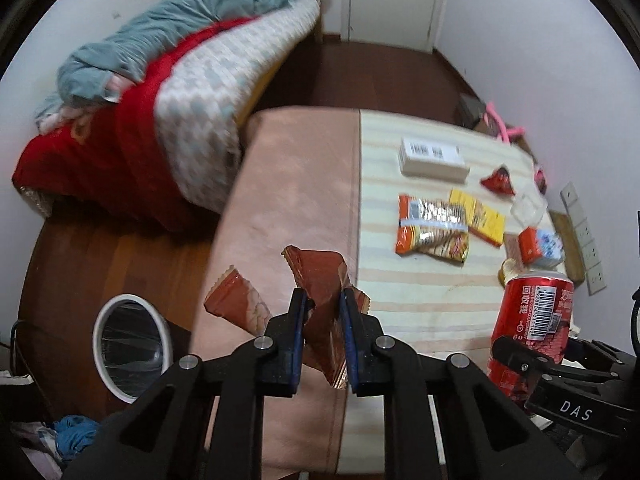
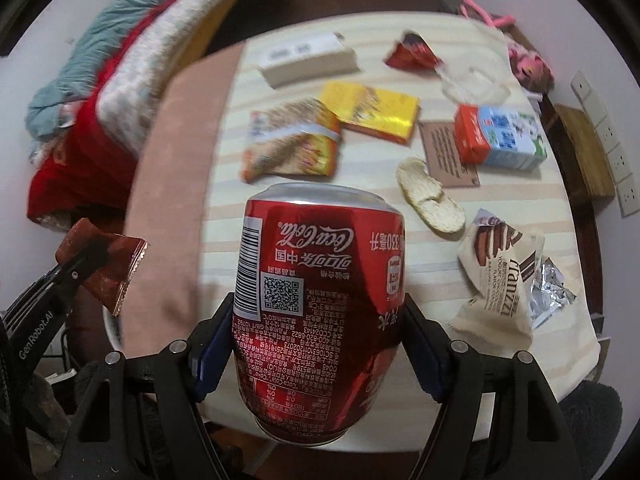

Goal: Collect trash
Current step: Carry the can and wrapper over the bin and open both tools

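Two-handed trash pick, both items lifted clear of the table (image 1: 420, 312). My left gripper (image 1: 323, 316) is clamped on a crumpled brown wrapper (image 1: 316, 280), its blue pads drawn close together with the foil pinched between them; the wrapper hangs above the pink cloth edge. My right gripper (image 2: 316, 340) is closed around a red cola can (image 2: 320, 300), jaws standing wide on either side of the dented body, the can upside down by its lettering and held over the striped cloth. The step in hand, as I judge it, is carrying: both pieces are gripped and neither has yet gone into the bin (image 1: 130, 346), a white-rimmed, liner-fitted pail on the floor below and to the left of the table edge. The next move calls for swinging each hand over that rim and parting the jaws only when the load is above the opening. Left on the table: orange snack packet (image 2: 292, 140), yellow packet (image 2: 376, 114), milk carton (image 2: 500, 138), white box (image 2: 308, 60), cream biscuit wrapper (image 2: 500, 268)
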### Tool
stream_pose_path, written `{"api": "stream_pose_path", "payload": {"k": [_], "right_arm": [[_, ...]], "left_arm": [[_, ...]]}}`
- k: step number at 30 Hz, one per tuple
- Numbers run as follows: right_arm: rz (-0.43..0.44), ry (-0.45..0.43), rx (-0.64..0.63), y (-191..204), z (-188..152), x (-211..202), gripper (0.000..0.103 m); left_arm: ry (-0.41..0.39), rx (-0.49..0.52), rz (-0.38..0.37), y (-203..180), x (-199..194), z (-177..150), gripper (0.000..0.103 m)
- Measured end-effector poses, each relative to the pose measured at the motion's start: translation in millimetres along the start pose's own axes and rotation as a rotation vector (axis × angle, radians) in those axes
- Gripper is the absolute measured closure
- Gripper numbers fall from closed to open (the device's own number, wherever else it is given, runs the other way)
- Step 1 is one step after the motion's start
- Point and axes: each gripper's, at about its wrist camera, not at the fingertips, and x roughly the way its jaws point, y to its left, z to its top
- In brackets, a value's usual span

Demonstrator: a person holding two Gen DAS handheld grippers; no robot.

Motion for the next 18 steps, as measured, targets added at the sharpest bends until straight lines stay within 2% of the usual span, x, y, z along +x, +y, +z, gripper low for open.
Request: {"api": "stream_pose_path", "payload": {"k": [3,8,12,18], "right_arm": [[0.040,-0.044,-0.036,6.6,-8.9,-30.7,0.025],[0.110,-0.099,-0.098,57.1,-19.9,-56.6,0.025],[0.169,-0.113,-0.155,113.1,-25.0,-57.7,0.025],[0.251,-0.054,-0.274,212.6,-28.5,-28.8,0.025]], "left_arm": [[-0.045,-0.015,-0.002,15.5,-25.7,-1.1,0.089],[-0.105,-0.050,0.005,61.0,-60.0,-8.8,0.089],[-0.107,-0.096,0.023,103.5,-66.3,-15.5,0.089],[-0.073,-0.211,0.059,191.0,-52.6,-25.4,0.089]]}}
